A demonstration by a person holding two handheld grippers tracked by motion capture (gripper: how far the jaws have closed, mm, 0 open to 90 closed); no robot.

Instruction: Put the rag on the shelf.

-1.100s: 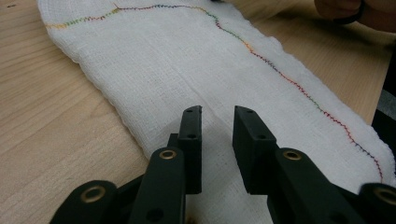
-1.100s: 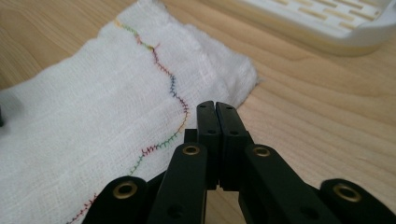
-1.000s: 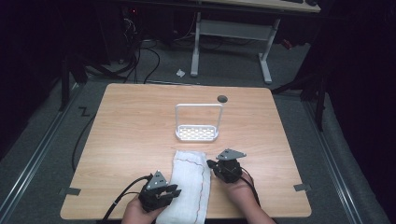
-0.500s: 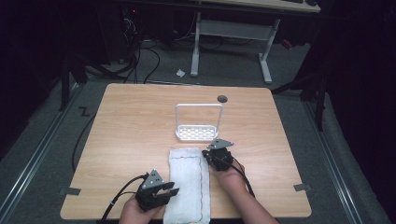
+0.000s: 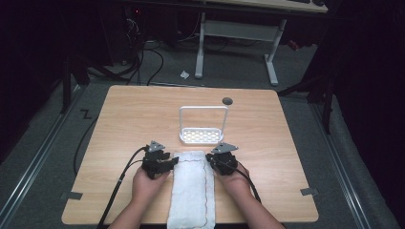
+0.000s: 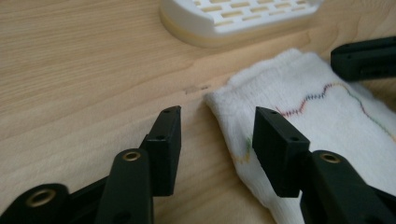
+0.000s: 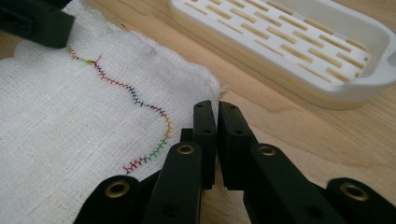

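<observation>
White rack point(image 5: 203, 136) stands just beyond the cloth point(image 5: 191, 188), path clear.

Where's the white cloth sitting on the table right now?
In the high view, the white cloth lies lengthwise at the table's near edge, between the left gripper and right gripper, just in front of the white slotted rack.

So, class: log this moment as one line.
left claw: open at white stitched cloth corner | right claw: shut, empty | white slotted tray: empty

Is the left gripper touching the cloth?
Cannot tell. In the left gripper view the left gripper stands open across the cloth corner, one jaw over it, but no contact or gap shows plainly.
</observation>
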